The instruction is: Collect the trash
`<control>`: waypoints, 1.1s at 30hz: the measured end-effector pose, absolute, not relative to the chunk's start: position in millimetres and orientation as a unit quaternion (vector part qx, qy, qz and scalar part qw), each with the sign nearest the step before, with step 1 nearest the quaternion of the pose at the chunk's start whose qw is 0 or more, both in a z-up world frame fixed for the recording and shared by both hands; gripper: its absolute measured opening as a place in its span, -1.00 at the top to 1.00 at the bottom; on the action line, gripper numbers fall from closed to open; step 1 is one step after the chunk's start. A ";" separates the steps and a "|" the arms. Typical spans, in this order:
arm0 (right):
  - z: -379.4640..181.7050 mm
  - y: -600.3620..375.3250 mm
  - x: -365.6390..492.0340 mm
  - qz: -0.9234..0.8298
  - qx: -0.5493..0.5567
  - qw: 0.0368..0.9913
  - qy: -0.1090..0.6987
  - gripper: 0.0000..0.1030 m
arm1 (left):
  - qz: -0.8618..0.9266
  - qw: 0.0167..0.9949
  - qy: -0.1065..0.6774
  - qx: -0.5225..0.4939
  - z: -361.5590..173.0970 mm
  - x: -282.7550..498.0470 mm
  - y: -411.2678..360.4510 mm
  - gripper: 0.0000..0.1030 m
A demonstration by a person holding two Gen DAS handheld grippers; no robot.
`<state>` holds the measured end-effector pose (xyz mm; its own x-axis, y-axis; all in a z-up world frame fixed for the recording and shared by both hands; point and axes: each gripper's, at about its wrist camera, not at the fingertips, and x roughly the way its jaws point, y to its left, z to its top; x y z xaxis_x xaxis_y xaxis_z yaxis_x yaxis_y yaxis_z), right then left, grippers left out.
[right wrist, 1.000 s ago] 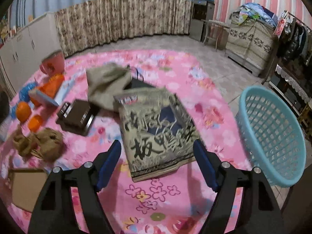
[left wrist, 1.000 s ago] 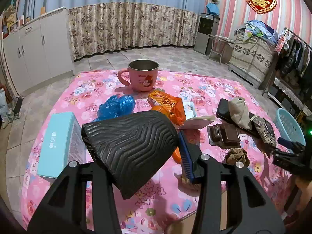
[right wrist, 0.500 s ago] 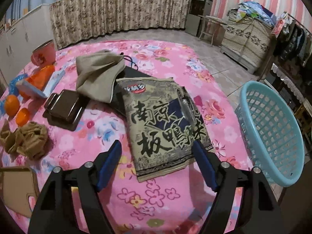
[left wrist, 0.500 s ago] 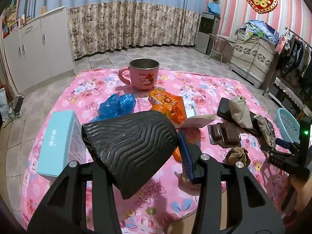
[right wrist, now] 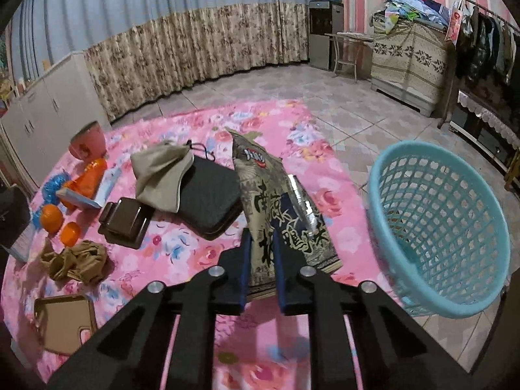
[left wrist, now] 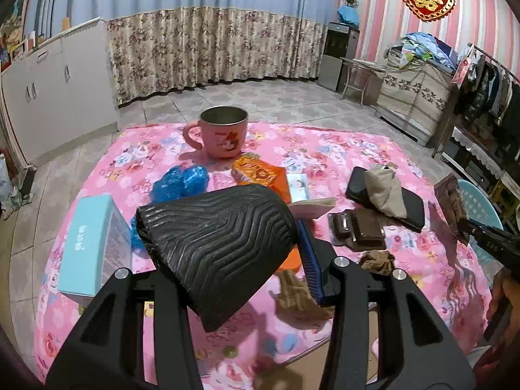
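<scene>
So the right gripper [right wrist: 261, 271] had its blue pads squeezed in tight on the near end of the printed snack bag [right wrist: 279, 208]; the bag stood lifted and tilted, its far end sticking up over the pink floral cloth [right wrist: 182, 247], with the dark flat case [right wrist: 211, 201] just beside it on the left; a beige pouch [right wrist: 162, 175] was lying partly on that case. The blue plastic basket [right wrist: 438, 227] sat just off the cloth's right edge, tipped toward the camera, mouth open; there was a strip of bare cloth and tile floor between bag and basket, so fair room on that side.

The left gripper [left wrist: 227, 260] was clamped on a black ribbed sheet [left wrist: 214, 243], wedged between the pads and filling most of the gap; only the blue pad [left wrist: 310, 260] on the right showed, the other was hidden behind the sheet.

Rest of the cloth was pretty crowded; pink mug [left wrist: 222, 135] at the far edge, blue crumpled plastic [left wrist: 180, 183] and an orange packet [left wrist: 263, 177] nearer, a light blue box [left wrist: 89, 243] along the left edge; a brown wallet-like thing [right wrist: 125, 224], two oranges [right wrist: 52, 217] and a crumpled brown wad [right wrist: 78, 260] toward the left in the right wrist view; a tan phone case [right wrist: 65, 321] near the front edge.
</scene>
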<state>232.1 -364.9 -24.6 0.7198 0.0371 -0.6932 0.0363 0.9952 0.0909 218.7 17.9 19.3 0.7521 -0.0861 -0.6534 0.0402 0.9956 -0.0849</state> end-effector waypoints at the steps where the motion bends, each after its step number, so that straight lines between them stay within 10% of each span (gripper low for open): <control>1: -22.5 -368.8 229.7 0.005 0.052 0.927 0.371 0.79 | -0.036 0.935 0.350 -0.032 21.3 218.4 14.3 0.15; 33: 10.6 -553.0 209.0 -0.039 0.163 0.945 0.281 0.86 | -0.190 0.928 0.320 0.026 73.7 249.4 -227.2 0.16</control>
